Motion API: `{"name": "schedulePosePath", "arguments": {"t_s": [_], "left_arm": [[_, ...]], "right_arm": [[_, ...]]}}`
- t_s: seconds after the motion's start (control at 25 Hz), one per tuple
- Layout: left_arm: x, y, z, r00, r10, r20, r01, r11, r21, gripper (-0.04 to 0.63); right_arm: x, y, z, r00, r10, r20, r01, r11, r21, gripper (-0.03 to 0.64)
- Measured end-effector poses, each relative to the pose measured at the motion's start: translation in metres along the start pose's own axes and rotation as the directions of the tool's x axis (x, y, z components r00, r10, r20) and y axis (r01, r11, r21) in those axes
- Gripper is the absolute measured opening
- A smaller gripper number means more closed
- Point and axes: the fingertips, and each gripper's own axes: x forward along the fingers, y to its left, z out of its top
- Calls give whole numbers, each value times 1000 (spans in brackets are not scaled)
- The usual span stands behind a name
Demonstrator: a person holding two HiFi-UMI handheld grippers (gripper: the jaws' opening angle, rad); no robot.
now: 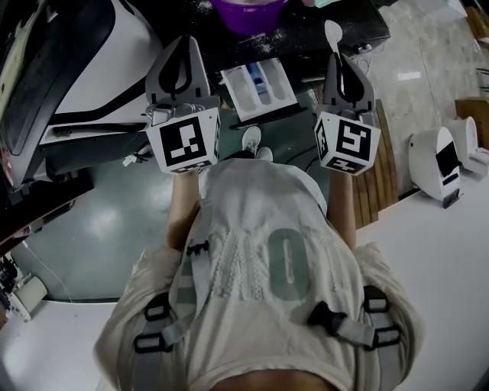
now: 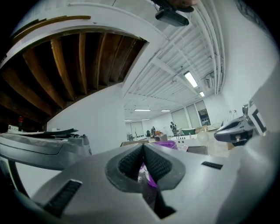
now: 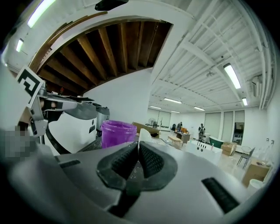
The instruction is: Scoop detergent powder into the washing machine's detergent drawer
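The white detergent drawer point(image 1: 258, 85) stands pulled out between my two grippers in the head view, with pale compartments and a blue insert. A purple tub point(image 1: 248, 11) sits on the dark top behind it, and shows again as the purple tub point(image 3: 117, 133) in the right gripper view. My right gripper point(image 1: 339, 59) is shut on the handle of a white spoon point(image 1: 333, 34), whose bowl points up and away, right of the drawer. The spoon's bowl point(image 3: 145, 134) pokes above the right gripper point(image 3: 138, 147). My left gripper point(image 1: 183, 46) hangs left of the drawer, and this left gripper point(image 2: 143, 147) is shut and holds nothing.
The washing machine's white and black body point(image 1: 76, 69) fills the left side. White powder is scattered on the dark top near the tub. A white appliance point(image 1: 439, 160) stands on the floor at the right, beside wooden slats point(image 1: 374, 179). The person's shoes point(image 1: 256, 141) are below the drawer.
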Motion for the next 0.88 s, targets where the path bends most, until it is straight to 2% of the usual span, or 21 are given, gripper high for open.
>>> {"name": "schedulePosePath", "arguments": {"t_s": [0.88], "left_arm": [[10,5,-5,1000,-3,-3,3,1000,-10,21]], "right_arm": [[5,-2,4,1000,-14,9,14,1000,-1,11]]}}
